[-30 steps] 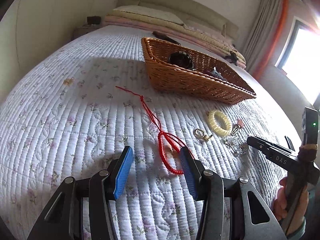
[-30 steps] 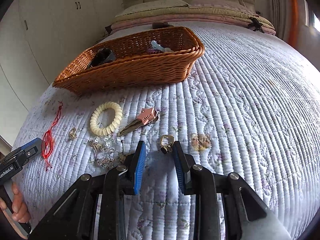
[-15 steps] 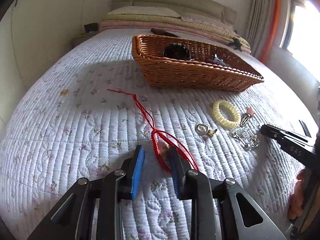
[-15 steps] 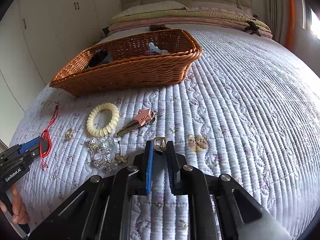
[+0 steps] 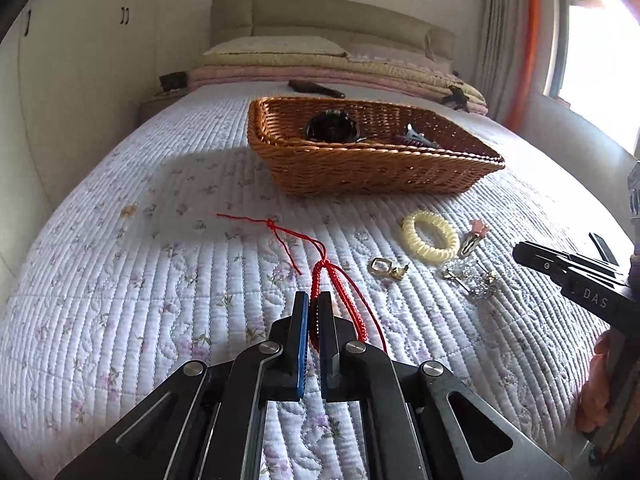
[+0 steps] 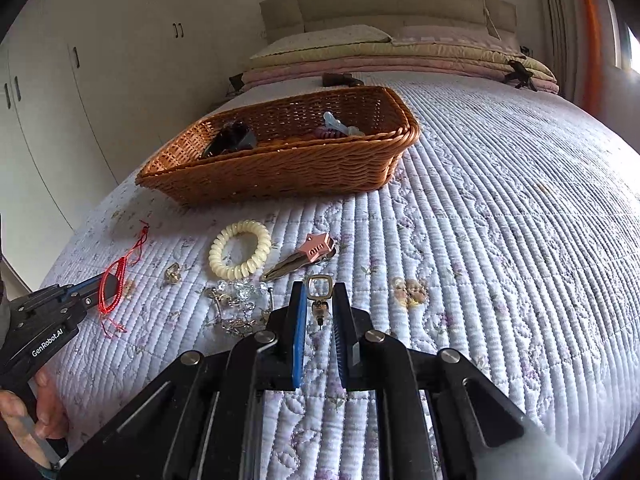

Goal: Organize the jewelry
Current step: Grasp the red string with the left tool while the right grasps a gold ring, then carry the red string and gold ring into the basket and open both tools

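Two pieces have been clamped within the last second: the left gripper (image 5: 314, 314), wide apart a moment ago, is now clenched on the red cord bracelet (image 5: 340, 296), and the right gripper (image 6: 320, 304) is pinched on the gold earring (image 6: 319, 289), seen lifted just clear of the bed (image 6: 500, 240). With both grasps secured, carrying to the wicker basket (image 6: 280, 168) is judged the next step, while the cream hair tie (image 6: 240, 249), pink clip (image 6: 316, 249), crystal pieces (image 6: 236, 300) and second earring (image 5: 387, 269) are left on the quilt.
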